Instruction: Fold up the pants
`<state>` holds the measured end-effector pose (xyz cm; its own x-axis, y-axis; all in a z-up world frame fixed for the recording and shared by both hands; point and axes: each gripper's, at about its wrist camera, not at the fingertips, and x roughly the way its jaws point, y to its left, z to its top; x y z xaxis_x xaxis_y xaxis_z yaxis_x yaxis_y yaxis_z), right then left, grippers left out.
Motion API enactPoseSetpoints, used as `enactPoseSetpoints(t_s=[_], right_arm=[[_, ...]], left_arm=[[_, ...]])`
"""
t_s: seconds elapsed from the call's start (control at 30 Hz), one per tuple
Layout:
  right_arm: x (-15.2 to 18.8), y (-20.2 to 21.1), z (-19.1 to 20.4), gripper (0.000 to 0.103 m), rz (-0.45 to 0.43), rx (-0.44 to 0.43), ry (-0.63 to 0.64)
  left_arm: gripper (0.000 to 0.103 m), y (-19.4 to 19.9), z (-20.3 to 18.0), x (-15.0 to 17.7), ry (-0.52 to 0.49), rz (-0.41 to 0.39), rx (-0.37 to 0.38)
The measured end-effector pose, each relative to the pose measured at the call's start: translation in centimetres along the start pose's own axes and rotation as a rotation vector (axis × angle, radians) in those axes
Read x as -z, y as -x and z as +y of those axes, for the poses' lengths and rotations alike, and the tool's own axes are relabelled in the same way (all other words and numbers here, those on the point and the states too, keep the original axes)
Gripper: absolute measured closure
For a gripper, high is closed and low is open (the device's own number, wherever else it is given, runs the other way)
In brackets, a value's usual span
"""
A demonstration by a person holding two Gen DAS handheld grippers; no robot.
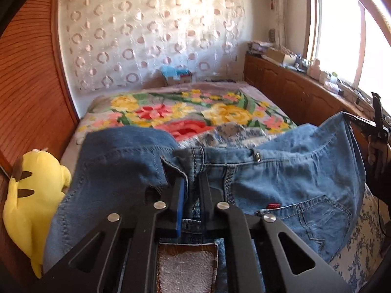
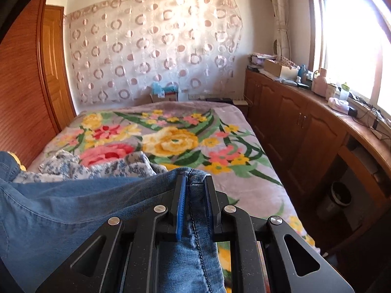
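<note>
Jeans [image 1: 281, 171] hang lifted above the bed [image 2: 151, 108], stretched between your two grippers, with the waistband uppermost and a metal button [image 1: 257, 156] showing near its middle. A small red tag [image 1: 273, 205] sits on the edge of the back pocket, and a leather waist patch [image 1: 187, 268] lies under your left gripper's frame.

Your left gripper [image 1: 193, 185] is clenched on a fold of the waistband, the denim pinched between its blue pad and the opposite finger. Your right gripper [image 2: 194, 183] is likewise clamped on denim, gripping a seamed edge that runs back between its fingers towards the camera; in the left wrist view that same gripper [image 1: 377, 127] appears at the far right edge, holding the other corner of the garment.

Beneath the jeans, a blue-and-white floral cloth [image 2: 97, 166] lies crumpled on a floral blanket [image 2: 171, 141] that covers the bed. A yellow plush toy [image 1: 34, 195] sits at the left, against a wooden panel [image 1: 27, 85]. Beyond the bed hangs a sheer curtain with circles [image 2: 151, 48]. Along the right runs a wooden counter [image 2: 317, 102] with cupboard doors, cluttered with boxes and bottles, under a bright window [image 2: 349, 36]. A bin [image 2: 339, 195] stands in an open recess below it.
</note>
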<state>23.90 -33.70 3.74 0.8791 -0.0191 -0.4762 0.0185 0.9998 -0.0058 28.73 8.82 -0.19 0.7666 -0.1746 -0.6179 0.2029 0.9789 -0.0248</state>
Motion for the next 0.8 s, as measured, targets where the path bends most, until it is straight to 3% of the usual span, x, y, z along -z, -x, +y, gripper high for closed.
enactPoseSetpoints(t_s=[0.23,0.43,0.53,0.6,0.73,0.8], right_arm=[[-0.3,0.0,-0.1,0.088,-0.065,-0.018,-0.005],[-0.1,-4.1,2.4,0.088,0.018,0.058,0.087],[0.2,-5.0,2.8,0.087,0.067,0.054,0.099],[0.6,-5.0,3.0,0.08,0.092,0.053,0.113],[0.8,-3.5,3.0,0.057,0.081,0.046,0.102],[0.4,-2.7,2.9,0.055,0.076,0.035,0.097]], left_arm=[[0.094,0.8,1.8,-0.7,0.068,-0.046,-0.079],[0.093,-1.4,1.5,-0.4,0.047,-0.005,-0.123],[0.091,-1.2,1.1,-0.3,0.038,-0.004,-0.114],[0.084,-0.7,1.0,-0.2,0.038,-0.001,-0.106],[0.073,0.4,0.7,-0.1,0.027,-0.011,-0.109],[0.059,1.0,0.6,0.1,0.031,-0.019,-0.109]])
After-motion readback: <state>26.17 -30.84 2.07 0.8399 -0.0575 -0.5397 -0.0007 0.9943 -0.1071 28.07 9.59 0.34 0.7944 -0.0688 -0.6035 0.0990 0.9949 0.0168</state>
